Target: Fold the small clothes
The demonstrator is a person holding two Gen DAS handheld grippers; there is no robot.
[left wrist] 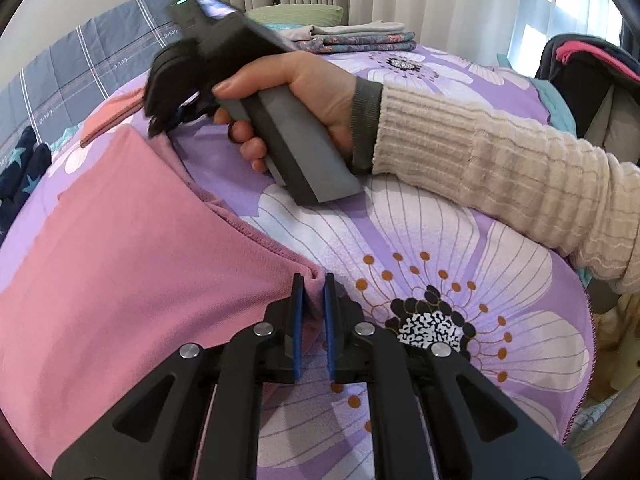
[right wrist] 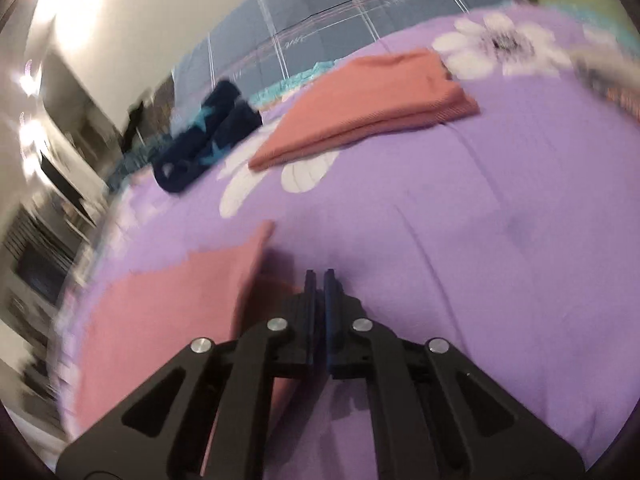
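The left claw (left wrist: 313, 280) pinched a corner of the pink cloth (left wrist: 132, 264), its two blue pads nearly together with the fabric between them. The cloth lay spread on the floral bed cover (left wrist: 432, 240), its left side cut off by the frame. One hand (left wrist: 304, 100) held the right claw (left wrist: 160, 120) at the cloth's far edge; motion blur hid its tips. One folded stack (left wrist: 360, 38) sat behind.

In the right wrist view, the right claw (right wrist: 320, 276) was almost closed at the cloth's (right wrist: 172, 300) edge; whether it gripped fabric I cannot tell. One folded salmon garment (right wrist: 372, 104) and one dark starred garment (right wrist: 208, 136) lay beyond, both blurred.
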